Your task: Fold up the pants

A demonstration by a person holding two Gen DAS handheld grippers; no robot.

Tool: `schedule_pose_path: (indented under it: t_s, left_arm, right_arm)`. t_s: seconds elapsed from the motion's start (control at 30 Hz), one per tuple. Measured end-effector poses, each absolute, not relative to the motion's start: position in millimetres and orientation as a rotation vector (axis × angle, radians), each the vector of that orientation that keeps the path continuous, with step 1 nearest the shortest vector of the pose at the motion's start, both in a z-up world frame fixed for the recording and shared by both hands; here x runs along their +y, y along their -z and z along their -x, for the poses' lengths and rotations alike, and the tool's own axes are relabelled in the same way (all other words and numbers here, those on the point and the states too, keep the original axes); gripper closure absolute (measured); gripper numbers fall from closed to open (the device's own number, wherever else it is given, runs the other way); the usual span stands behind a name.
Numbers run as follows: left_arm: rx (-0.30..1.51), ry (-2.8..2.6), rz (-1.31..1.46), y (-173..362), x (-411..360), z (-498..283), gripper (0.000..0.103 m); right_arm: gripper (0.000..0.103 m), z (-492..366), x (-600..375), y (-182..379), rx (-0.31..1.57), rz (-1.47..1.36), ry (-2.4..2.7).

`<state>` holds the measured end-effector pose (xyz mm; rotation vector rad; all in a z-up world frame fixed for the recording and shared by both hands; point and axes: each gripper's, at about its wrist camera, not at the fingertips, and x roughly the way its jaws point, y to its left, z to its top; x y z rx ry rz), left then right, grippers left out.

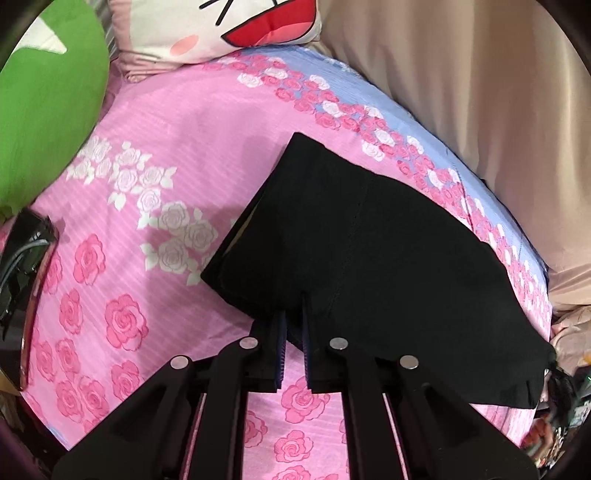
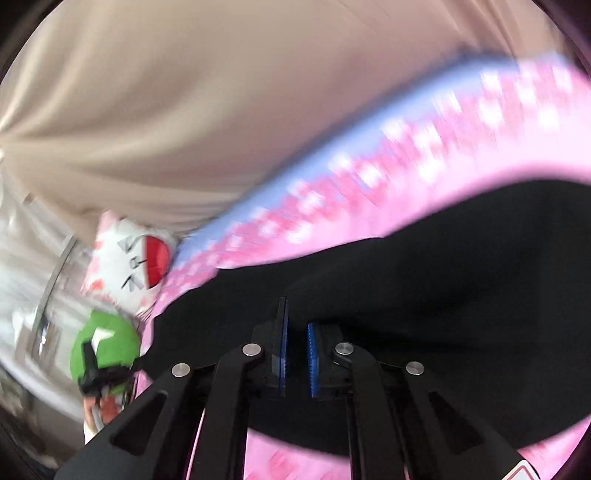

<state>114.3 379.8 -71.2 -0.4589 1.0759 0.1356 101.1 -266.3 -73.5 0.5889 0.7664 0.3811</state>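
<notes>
The black pants (image 1: 354,236) are lying on the rose bedsheet (image 1: 122,229), seemingly partly folded; more folds are probably remaining. An edge is being pinched by the left gripper (image 1: 292,314). The right gripper (image 2: 296,328) is being held narrowly parted over the cloth; grasp cannot be told.

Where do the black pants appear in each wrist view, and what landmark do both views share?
Left wrist: black pants fill centre to lower right, on the pink sheet.
Right wrist: black pants spread across the lower right half.
Shared landmark: cartoon-face pillow.
</notes>
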Motion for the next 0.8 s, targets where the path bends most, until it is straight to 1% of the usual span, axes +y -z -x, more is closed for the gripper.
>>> schedule_pose_path:
  t_s: [0.03,0.07,0.1,0.13,0.17,0.2,0.3,0.37,0.43,0.47,0.53,0.63,0.73,0.77,0.8]
  left_arm:
    - [1.077,-0.142,0.444,72,380,-114,0.095]
    - [1.080,-0.149,0.433,74,380,-114,0.095]
    - [1.091,-0.162,0.423,79,381,-115,0.095]
    - [1.096,-0.167,0.419,82,382,-116,0.095]
    - [1.100,-0.167,0.421,87,383,-117,0.094]
    - [1.104,-0.168,0.432,91,384,-116,0.094]
    - [1.096,-0.173,0.425,92,383,-114,0.093]
    - [1.101,-0.180,0.412,92,382,-115,0.093]
    - [1.101,-0.190,0.404,92,380,-115,0.093]
    - [1.100,-0.196,0.400,92,379,-115,0.093]
    - [1.095,-0.213,0.385,93,376,-114,0.093]
    - [1.094,-0.237,0.375,93,373,-114,0.093]
    - [1.099,-0.257,0.363,93,370,-115,0.093]
    - [1.102,-0.264,0.359,93,370,-115,0.093]
    - [1.103,-0.268,0.357,93,370,-116,0.093]
  right_arm:
    - [0.095,-85,-262,63,0.756,-0.556,-0.400]
    - [0.091,-73,-258,63,0.771,-0.510,-0.383]
    - [0.078,-69,-252,73,0.813,-0.435,-0.356]
    - [0.071,-67,-250,87,0.859,-0.382,-0.320]
    - [0.071,-64,-254,100,0.901,-0.366,-0.269]
    - [0.068,-59,-265,110,0.930,-0.384,-0.221]
    - [0.067,-23,-314,113,0.857,-0.516,-0.149]
    - [0.062,4,-348,107,0.808,-0.528,-0.046]
    - [0.056,22,-384,104,0.778,-0.564,0.051]
    - [0.055,26,-400,103,0.764,-0.584,0.093]
    - [0.051,27,-433,105,0.735,-0.602,0.177]
    - [0.050,14,-471,118,0.771,-0.592,0.242]
    - [0.051,-8,-481,132,0.800,-0.596,0.228]
    - [0.054,-13,-479,131,0.792,-0.556,0.232]
    - [0.086,-19,-477,131,0.803,-0.516,0.231]
